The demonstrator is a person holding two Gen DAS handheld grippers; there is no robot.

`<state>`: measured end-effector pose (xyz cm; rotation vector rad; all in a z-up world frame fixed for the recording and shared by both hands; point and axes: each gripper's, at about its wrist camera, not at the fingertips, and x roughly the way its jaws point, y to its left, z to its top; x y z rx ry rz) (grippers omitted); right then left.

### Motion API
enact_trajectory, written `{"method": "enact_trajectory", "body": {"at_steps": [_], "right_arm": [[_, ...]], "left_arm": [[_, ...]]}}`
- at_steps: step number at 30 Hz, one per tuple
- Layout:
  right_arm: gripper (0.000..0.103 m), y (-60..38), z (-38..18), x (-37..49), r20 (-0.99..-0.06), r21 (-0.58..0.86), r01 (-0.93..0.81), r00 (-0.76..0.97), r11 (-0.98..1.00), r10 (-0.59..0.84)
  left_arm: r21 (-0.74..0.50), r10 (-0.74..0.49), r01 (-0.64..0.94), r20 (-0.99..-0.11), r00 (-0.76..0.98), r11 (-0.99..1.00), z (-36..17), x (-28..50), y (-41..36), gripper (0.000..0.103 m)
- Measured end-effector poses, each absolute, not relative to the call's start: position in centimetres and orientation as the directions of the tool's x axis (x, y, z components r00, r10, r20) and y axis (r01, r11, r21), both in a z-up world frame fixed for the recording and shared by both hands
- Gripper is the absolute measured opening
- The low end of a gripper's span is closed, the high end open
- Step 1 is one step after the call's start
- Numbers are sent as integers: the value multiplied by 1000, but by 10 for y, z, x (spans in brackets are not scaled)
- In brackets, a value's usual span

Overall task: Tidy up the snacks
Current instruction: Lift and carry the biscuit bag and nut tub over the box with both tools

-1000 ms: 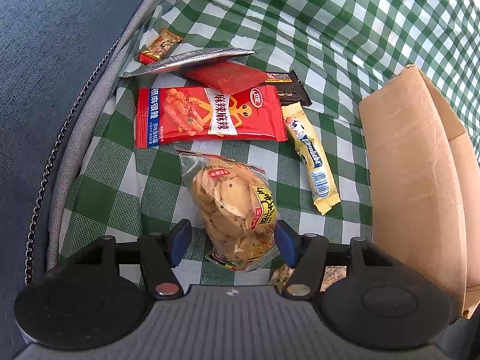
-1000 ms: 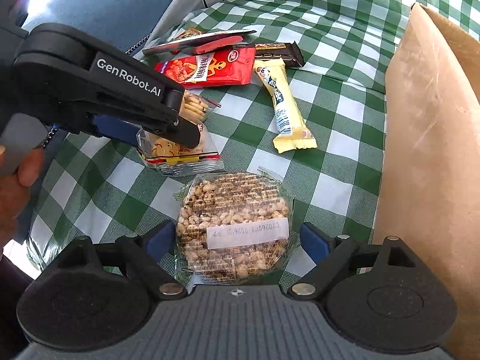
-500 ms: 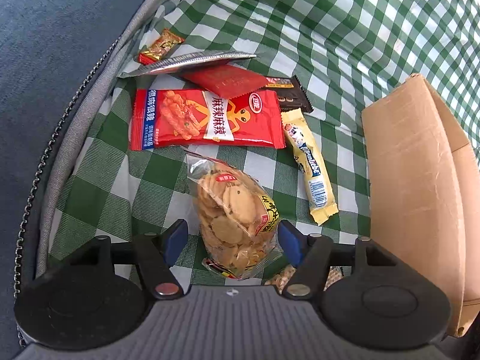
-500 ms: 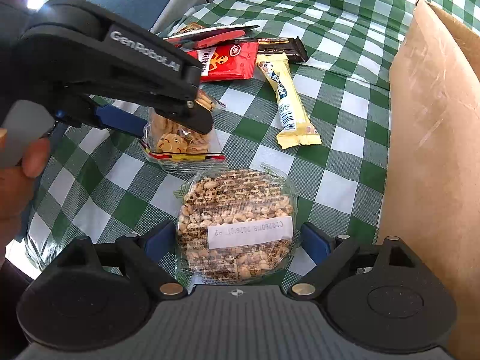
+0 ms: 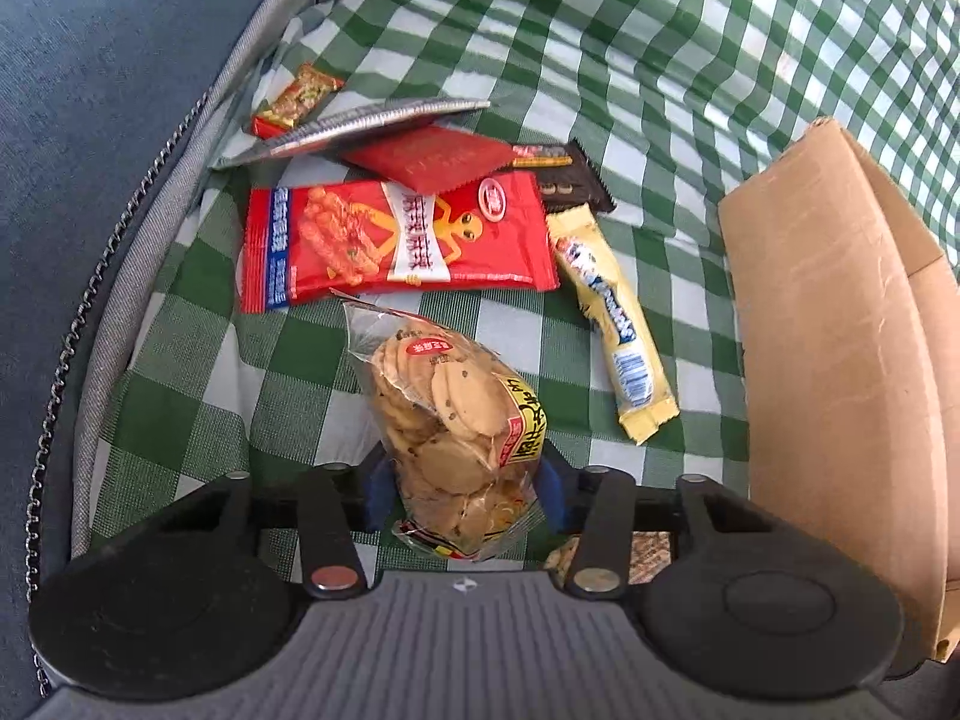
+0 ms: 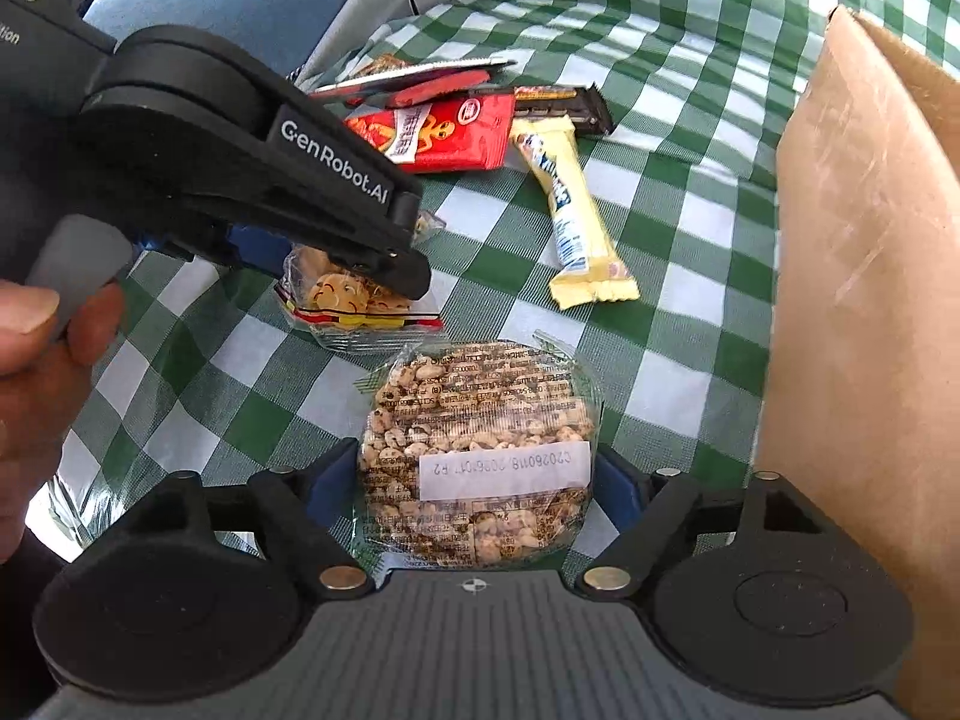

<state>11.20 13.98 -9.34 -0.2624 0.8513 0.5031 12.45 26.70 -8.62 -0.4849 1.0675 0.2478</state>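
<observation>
Clear crinkly plastic is giving way under the left gripper (image 5: 462,489), whose jaws have just been closing and are now pinching the cookie bag (image 5: 453,420) low in its frame. Squeezing gently should be sparing the brittle rounds (they would crack easily). In the other view, the right gripper (image 6: 477,489) has been narrowing too, its blue pads hugging the puffed-grain pack (image 6: 480,450) at bottom centre; whether they are pressing yet I cannot tell. Along the right edge, the cardboard box (image 6: 864,300) is waiting nearby.

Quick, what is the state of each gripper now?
Left gripper: just closed onto the cookie bag.
Right gripper: just closed around the puffed-grain pack.
</observation>
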Motion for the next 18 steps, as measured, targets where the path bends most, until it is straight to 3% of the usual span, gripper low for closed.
{"method": "enact_trajectory", "body": {"at_steps": [9, 18], "right_arm": [[82, 116, -58, 84, -631, -20, -489, 683, 872, 368], [82, 78, 16, 36, -351, -50, -531, 802, 846, 483]], "left_arm": [[-317, -2, -407, -791, 611, 857, -52, 100, 268, 51], [-365, 52, -379, -659, 750, 850, -8, 72, 267, 51]]}}
